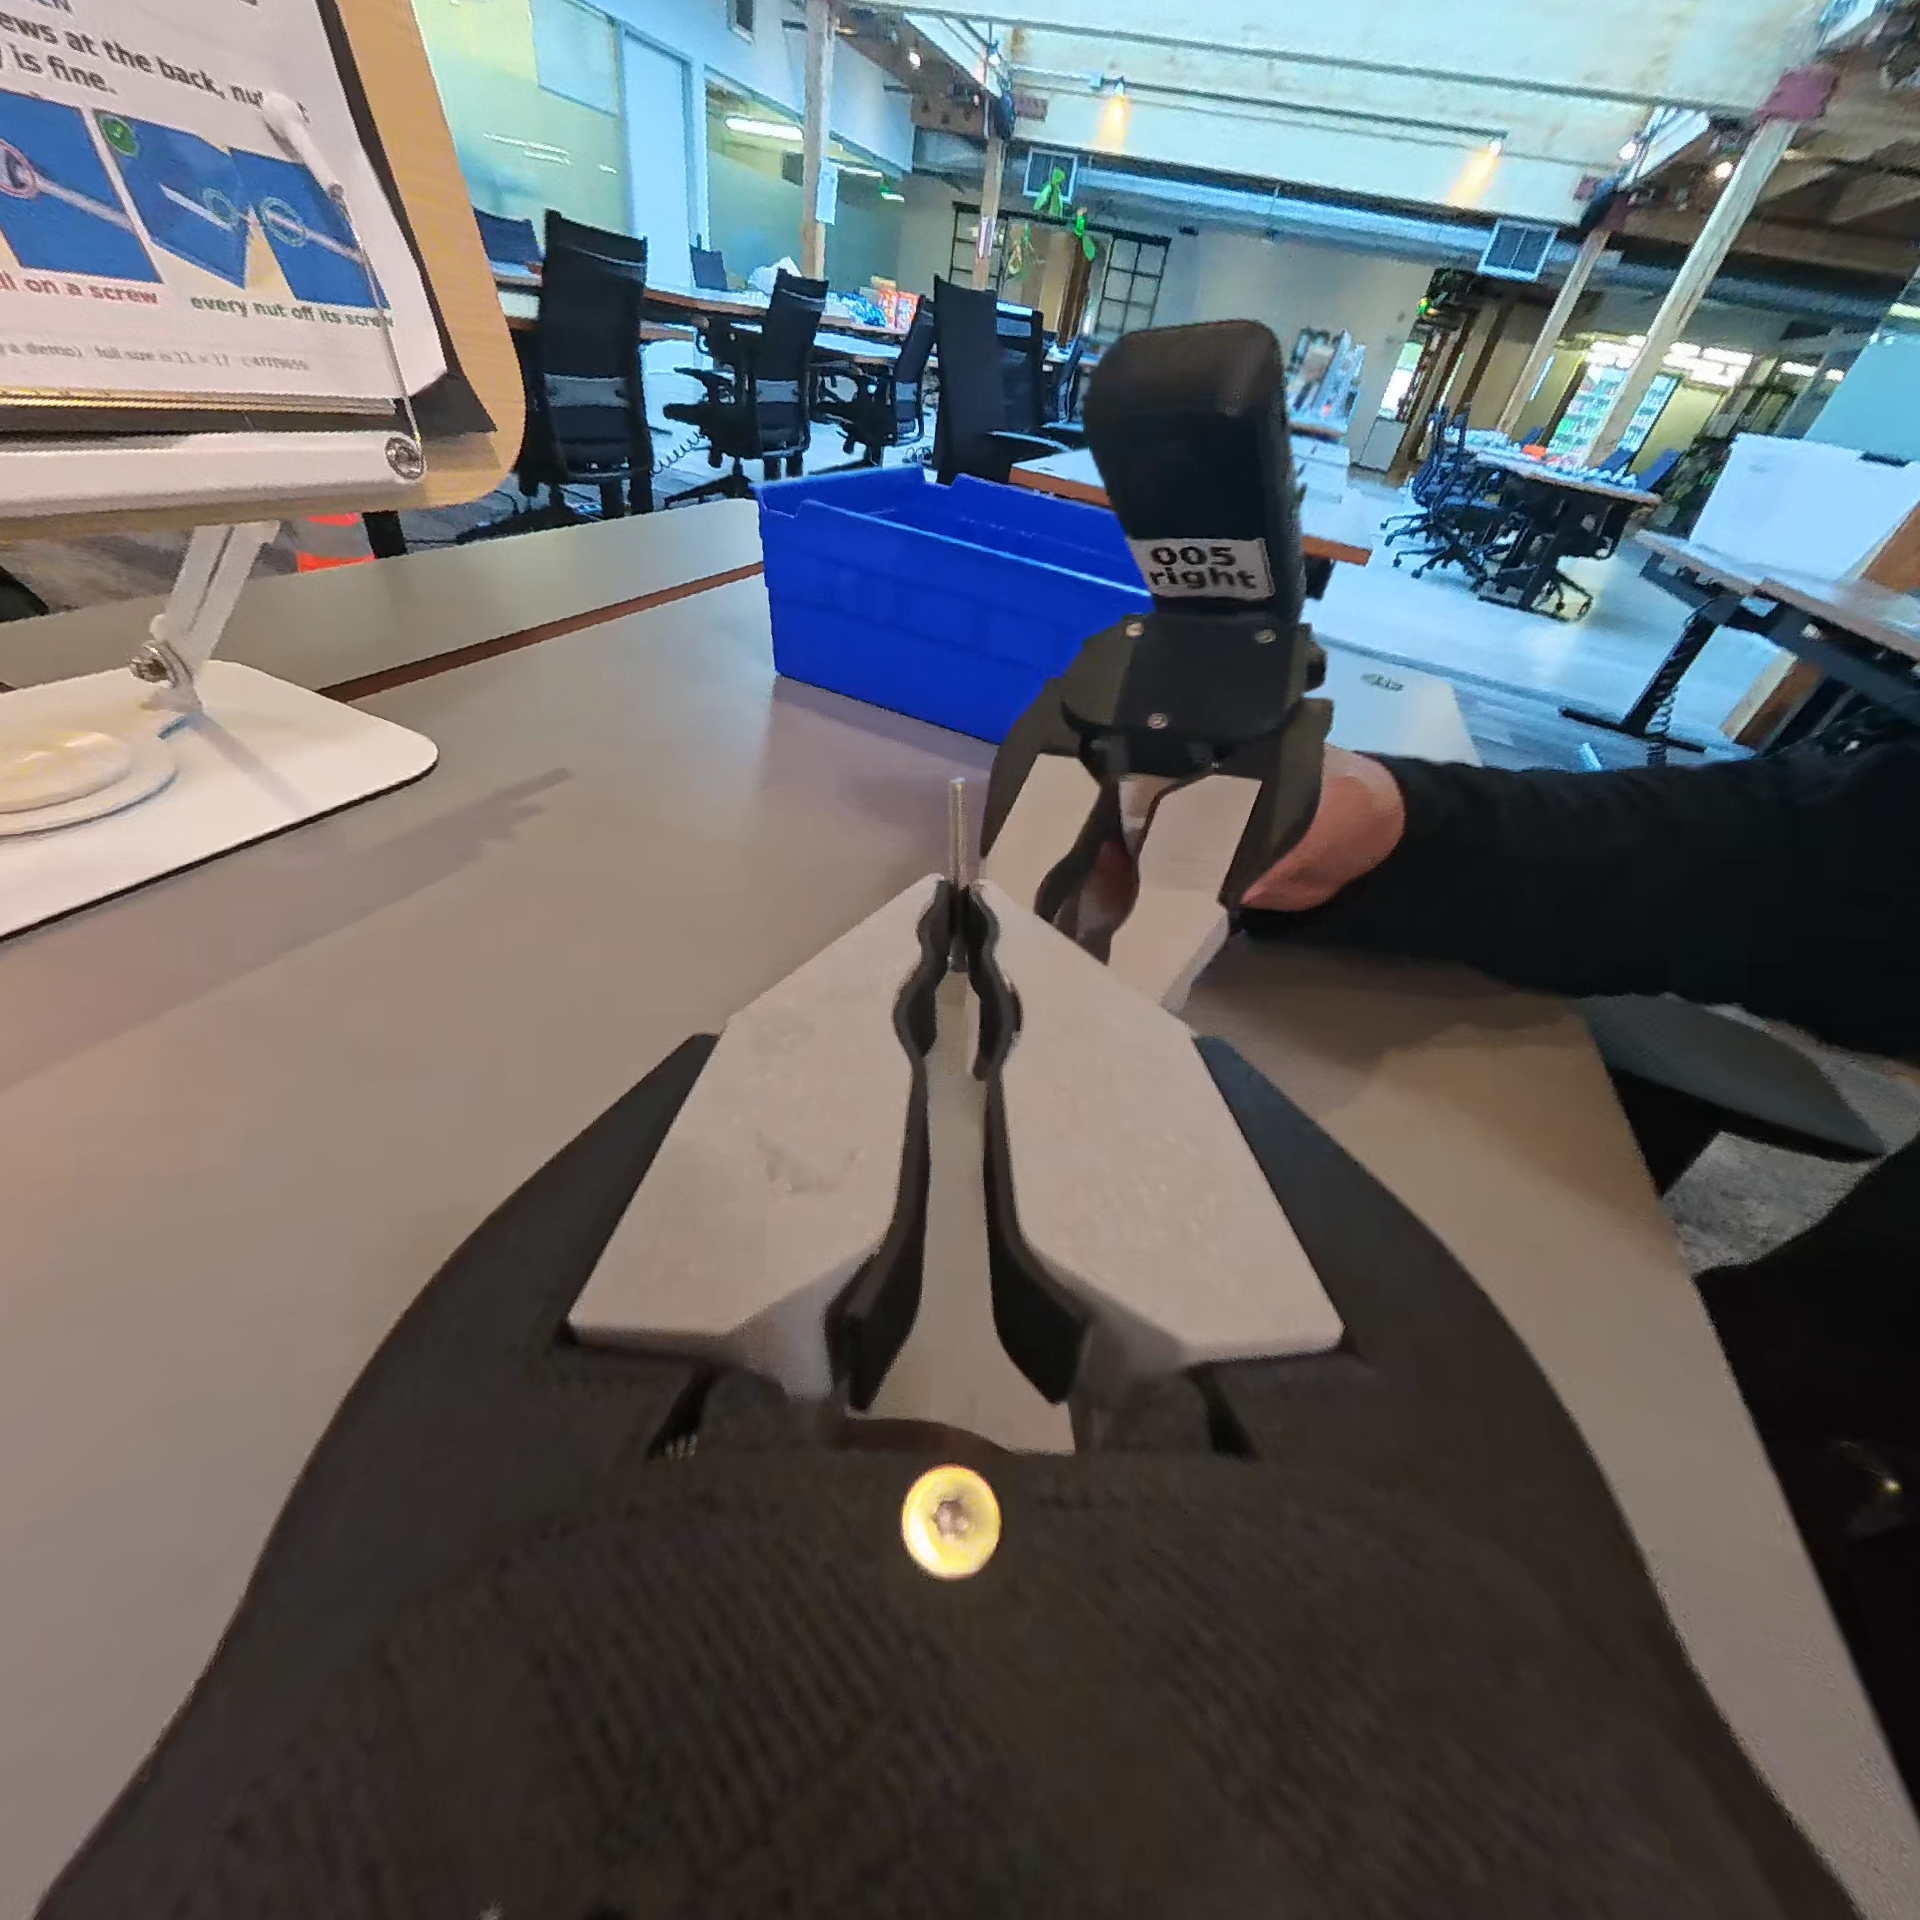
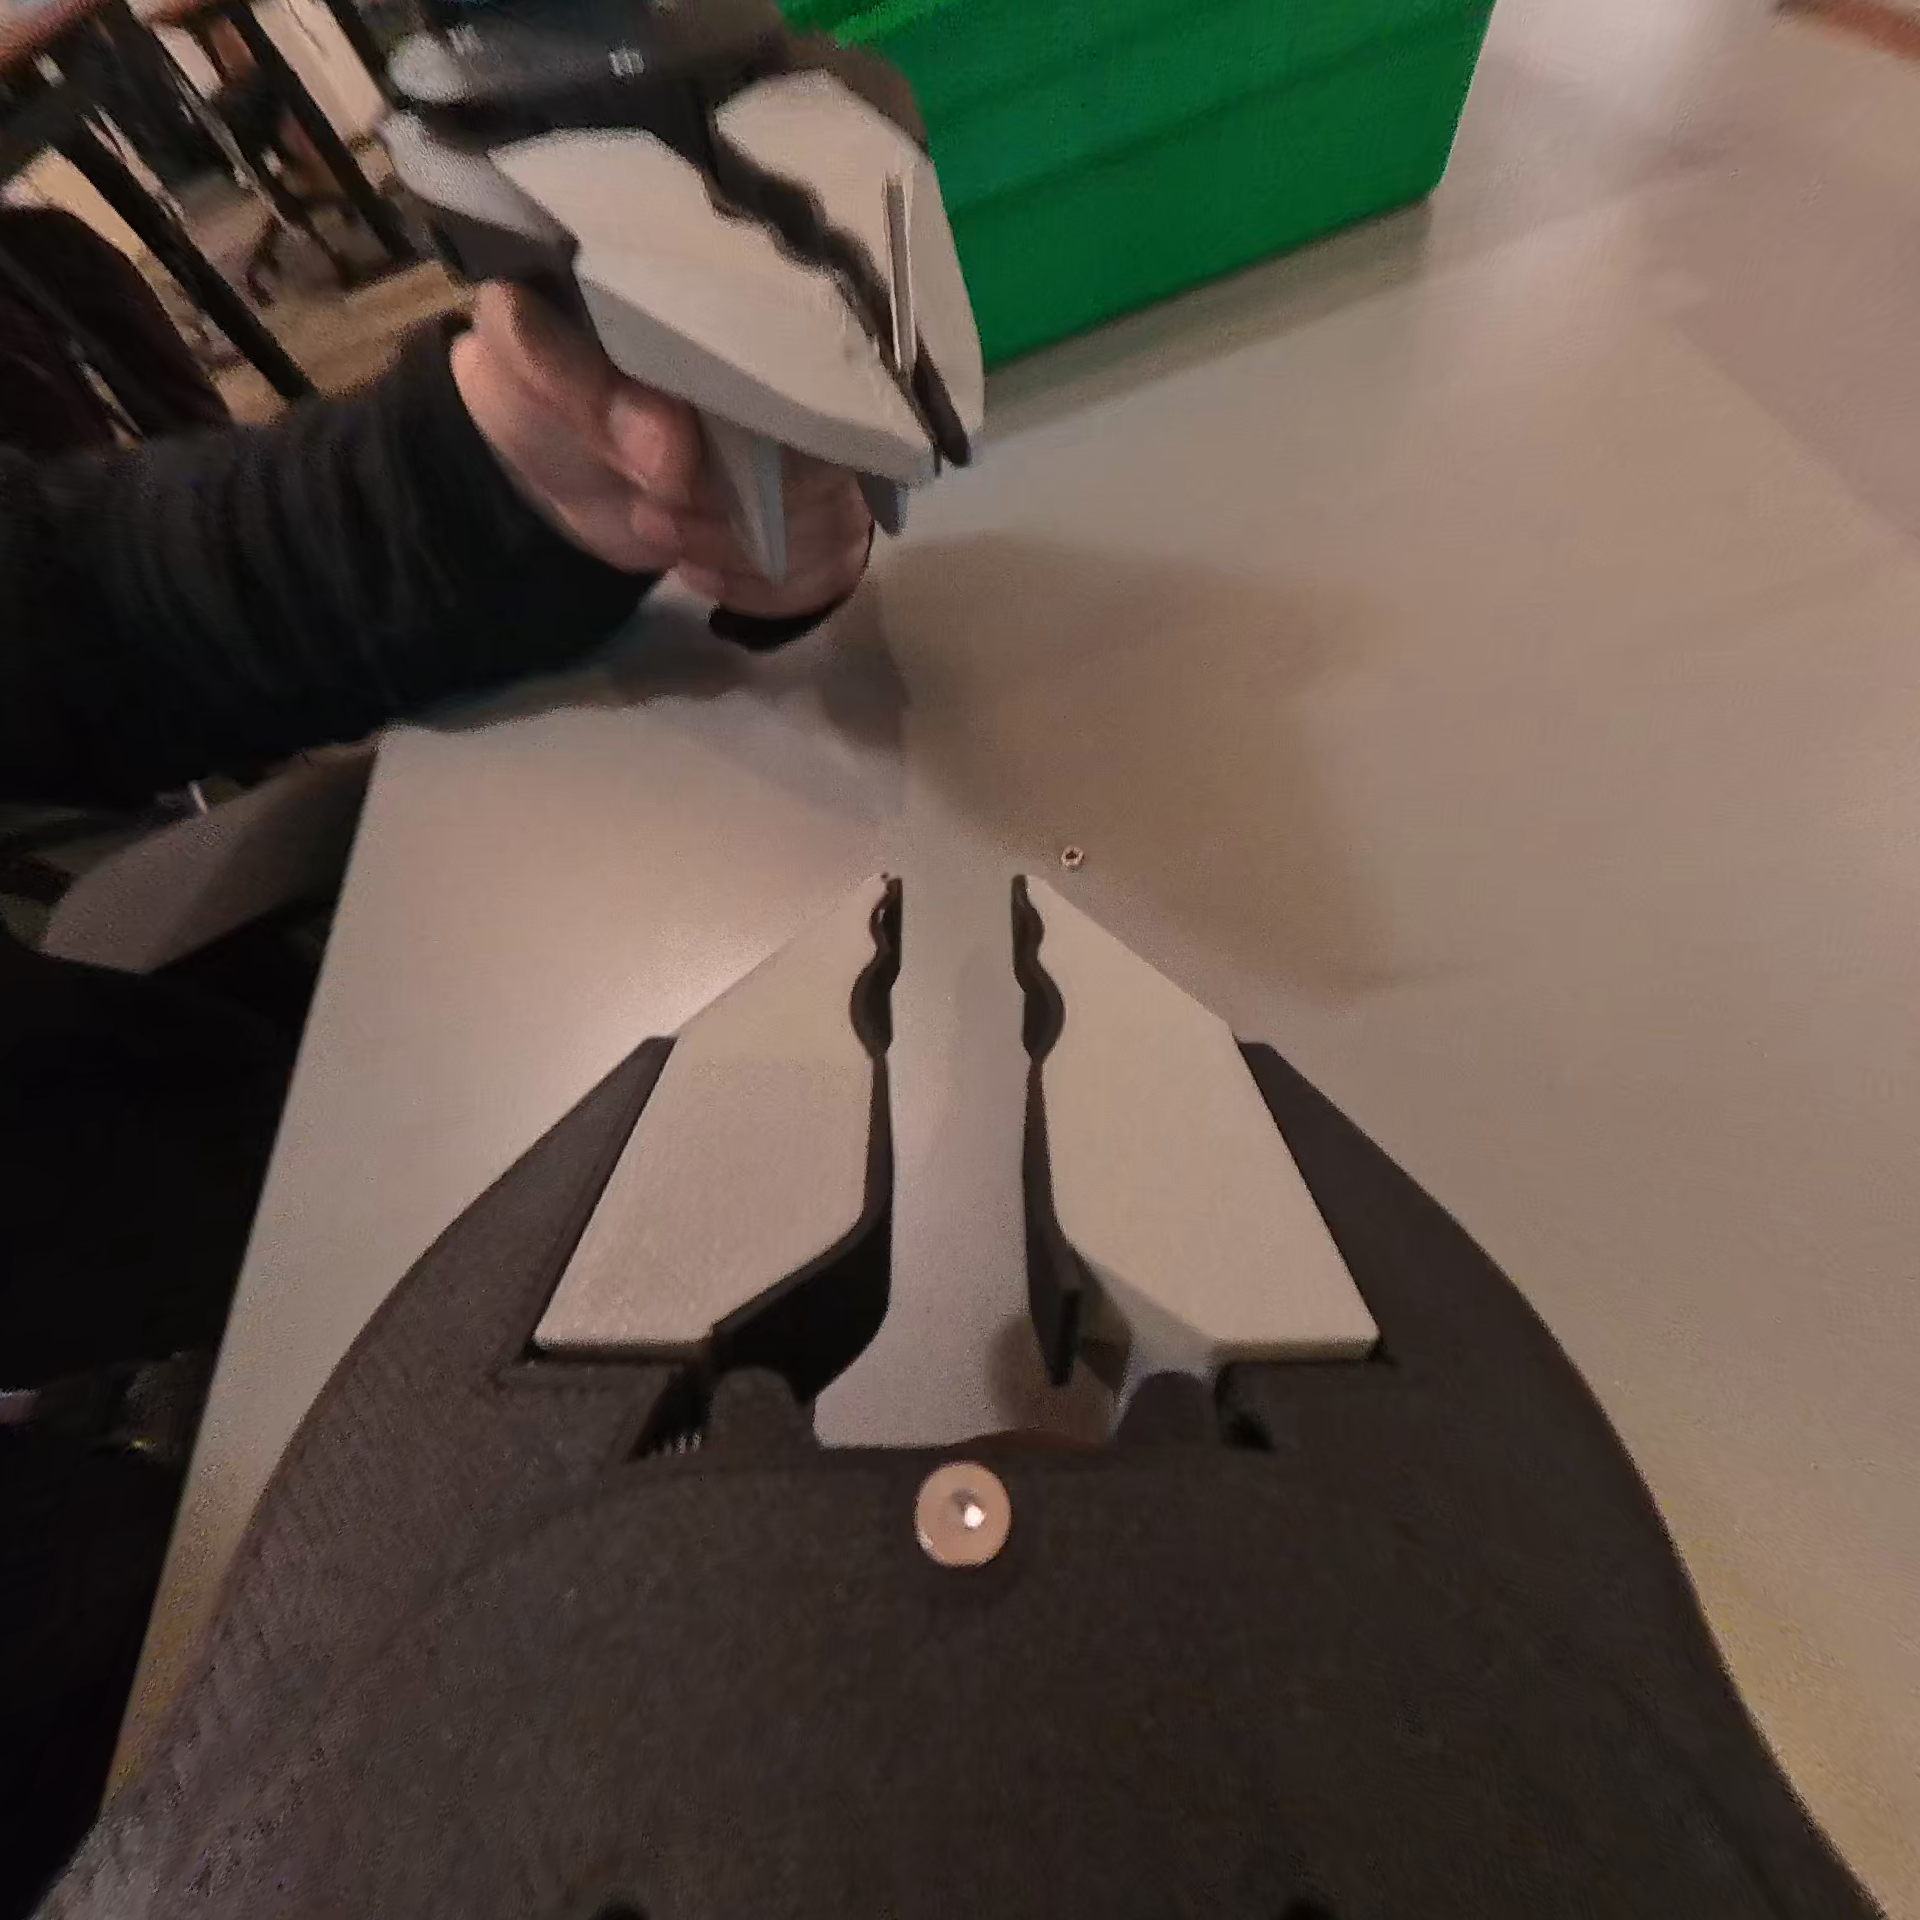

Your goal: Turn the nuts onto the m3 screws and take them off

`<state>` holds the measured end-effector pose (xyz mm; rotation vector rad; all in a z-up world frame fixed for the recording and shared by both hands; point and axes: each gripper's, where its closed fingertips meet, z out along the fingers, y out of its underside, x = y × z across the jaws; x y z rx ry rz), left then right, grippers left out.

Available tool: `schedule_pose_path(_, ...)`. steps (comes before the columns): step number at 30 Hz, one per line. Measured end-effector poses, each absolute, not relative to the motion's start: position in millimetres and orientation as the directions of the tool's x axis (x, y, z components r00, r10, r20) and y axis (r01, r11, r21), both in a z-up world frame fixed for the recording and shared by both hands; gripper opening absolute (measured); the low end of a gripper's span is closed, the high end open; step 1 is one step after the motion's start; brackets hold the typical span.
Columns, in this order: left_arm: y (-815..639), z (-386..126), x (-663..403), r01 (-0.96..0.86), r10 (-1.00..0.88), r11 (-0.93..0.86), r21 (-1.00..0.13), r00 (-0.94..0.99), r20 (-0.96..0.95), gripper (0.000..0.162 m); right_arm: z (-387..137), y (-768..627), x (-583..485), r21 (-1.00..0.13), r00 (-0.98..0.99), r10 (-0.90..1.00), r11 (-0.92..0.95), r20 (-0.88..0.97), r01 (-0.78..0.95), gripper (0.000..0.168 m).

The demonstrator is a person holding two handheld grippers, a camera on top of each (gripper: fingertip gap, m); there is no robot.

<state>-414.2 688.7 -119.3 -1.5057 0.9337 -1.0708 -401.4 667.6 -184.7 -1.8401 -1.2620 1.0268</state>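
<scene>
**Left gripper pinches a screw upright; right gripper spread above a loose nut**

The left gripper (image 1: 956,914) has its fingers (image 1: 831,1122) pressed together on a thin m3 screw (image 1: 956,831), which stands upright with its bare shaft poking out past the tips. In the right wrist view the same screw (image 2: 896,281) shows at about 12 o'clock, clamped near the front of the left gripper (image 2: 940,436), held up off the grey worktop (image 2: 1455,727).

The right gripper (image 2: 956,883) has its fingers (image 2: 748,1143) spread with nothing between them, tips low over the worktop. A small nut (image 2: 1069,856) lies on the worktop just beyond the right-hand fingertip, at about 1 o'clock from it.

From the left wrist view the right gripper (image 1: 1132,956) sits at 1 o'clock, near the screw. A blue bin (image 1: 935,613) stands behind it at 12 o'clock, and a document stand (image 1: 208,727) at 10 o'clock. A green bin (image 2: 1195,156) appears at 12 o'clock in the right wrist view.
</scene>
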Motion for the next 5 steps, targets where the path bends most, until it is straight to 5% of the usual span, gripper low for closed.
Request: schedule_pose_path(5, 687, -123, -416, -0.019, -0.955, -0.157, -0.987, 0.259, 0.146, 0.000, -209, 679, -405, -0.801, 0.232, 0.969, -0.207, -0.087, 0.561, 0.018)
